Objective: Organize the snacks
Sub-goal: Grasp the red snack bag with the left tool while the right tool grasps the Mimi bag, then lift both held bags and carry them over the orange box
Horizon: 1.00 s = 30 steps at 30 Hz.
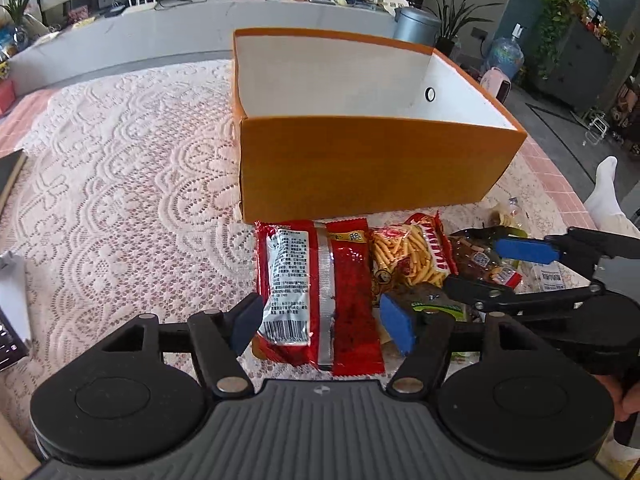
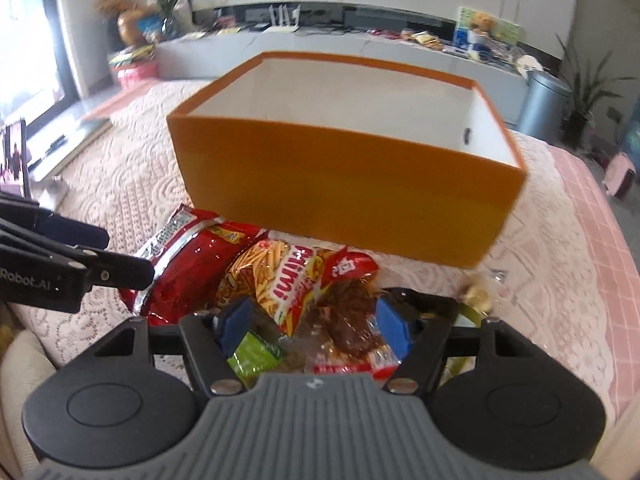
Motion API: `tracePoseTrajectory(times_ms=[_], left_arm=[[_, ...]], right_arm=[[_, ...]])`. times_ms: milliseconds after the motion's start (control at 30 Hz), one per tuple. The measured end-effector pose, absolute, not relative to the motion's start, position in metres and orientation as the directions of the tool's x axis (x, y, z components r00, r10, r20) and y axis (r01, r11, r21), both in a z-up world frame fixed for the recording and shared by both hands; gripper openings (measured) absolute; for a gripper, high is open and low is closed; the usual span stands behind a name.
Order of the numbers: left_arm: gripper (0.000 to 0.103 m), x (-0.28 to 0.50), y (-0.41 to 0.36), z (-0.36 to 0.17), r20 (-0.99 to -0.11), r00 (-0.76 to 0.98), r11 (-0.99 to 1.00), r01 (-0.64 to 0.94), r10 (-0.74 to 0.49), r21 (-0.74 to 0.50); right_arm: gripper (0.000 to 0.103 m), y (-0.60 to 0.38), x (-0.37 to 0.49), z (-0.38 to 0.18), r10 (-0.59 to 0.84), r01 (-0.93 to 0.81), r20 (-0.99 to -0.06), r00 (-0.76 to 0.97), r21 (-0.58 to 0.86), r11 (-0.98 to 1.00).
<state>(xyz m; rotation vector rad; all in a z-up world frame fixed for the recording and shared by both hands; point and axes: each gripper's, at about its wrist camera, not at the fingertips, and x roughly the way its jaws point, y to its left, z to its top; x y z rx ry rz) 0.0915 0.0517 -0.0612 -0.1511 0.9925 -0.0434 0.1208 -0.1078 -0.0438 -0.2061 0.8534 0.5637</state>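
An orange box (image 1: 360, 168) (image 2: 340, 184) with a white, empty inside stands on the lace-covered table. In front of it lies a row of snack packets. My left gripper (image 1: 322, 326) (image 2: 116, 252) is open and straddles a red packet (image 1: 344, 280) (image 2: 188, 248) that lies flat with its printed back up. Next to it lie a fries packet (image 1: 408, 256) (image 2: 276, 272), a clear bag of brown snacks (image 1: 476, 260) (image 2: 348, 320) and a green packet (image 2: 256, 354). My right gripper (image 2: 316, 324) (image 1: 500, 272) hangs open over the brown bag and the green packet.
A small clear packet (image 1: 504, 216) (image 2: 476, 292) lies by the box's right corner. White paper (image 1: 12, 292) and a dark flat object (image 1: 8, 176) sit at the table's left edge. A person's white-clad leg (image 1: 608, 192) is at the right. A long TV bench (image 2: 360, 60) runs behind.
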Motion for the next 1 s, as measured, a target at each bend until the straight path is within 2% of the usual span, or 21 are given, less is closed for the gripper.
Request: tracePoseTrajectory(times_ms=[133,200,400,467,567,800,867,900,1000], left_arm=[[0.081,0.097,0.057,-0.072,-0.833,0.536,0.983,-0.032,-0.136,-0.181],[0.086,0.100,0.059,-0.077,-0.830,0.539,0.981,-0.035,-0.142,-0.191],[0.088,0.105,0.060,-0.092,-0.835,0.527,0.979,-0.026,-0.158,-0.201],[0.088,0.106,0.057,-0.096,-0.837,0.528,0.982,-0.023,-0.146,-0.186],[0.089,0.109,0.054,-0.099,-0.841,0.523,0.986,-0.008,-0.139,-0.168],[0.091,0.117,0.052,-0.105,-0.845,0.523,0.991,-0.008,-0.109,-0.133],[0.091,0.118,0.053,-0.107,-0.844,0.524,0.990,-0.017,-0.113,-0.143],[0.086,0.118,0.055,-0.107,-0.843,0.526,0.989,-0.021,-0.116,-0.149],[0.082,0.114,0.057,-0.105,-0.832,0.540,0.985,-0.033,-0.126,-0.170]], right_arm=[[0.066,-0.096,0.131,-0.056,0.381,-0.562,-0.779,0.497,0.046,0.826],[0.062,-0.092,0.135,-0.061,0.379,-0.569,-0.786,0.489,0.042,0.821],[0.052,-0.087,0.139,-0.070,0.405,-0.588,-0.778,0.480,0.057,0.807],[0.050,-0.086,0.139,-0.072,0.408,-0.594,-0.776,0.481,0.053,0.803],[0.039,-0.087,0.138,-0.074,0.423,-0.604,-0.768,0.481,0.059,0.794],[0.035,-0.093,0.136,-0.076,0.450,-0.608,-0.751,0.483,0.082,0.790],[0.034,-0.095,0.136,-0.076,0.456,-0.607,-0.747,0.483,0.090,0.790],[0.033,-0.095,0.136,-0.076,0.457,-0.608,-0.747,0.483,0.090,0.789],[0.031,-0.094,0.133,-0.075,0.466,-0.615,-0.741,0.484,0.091,0.783]])
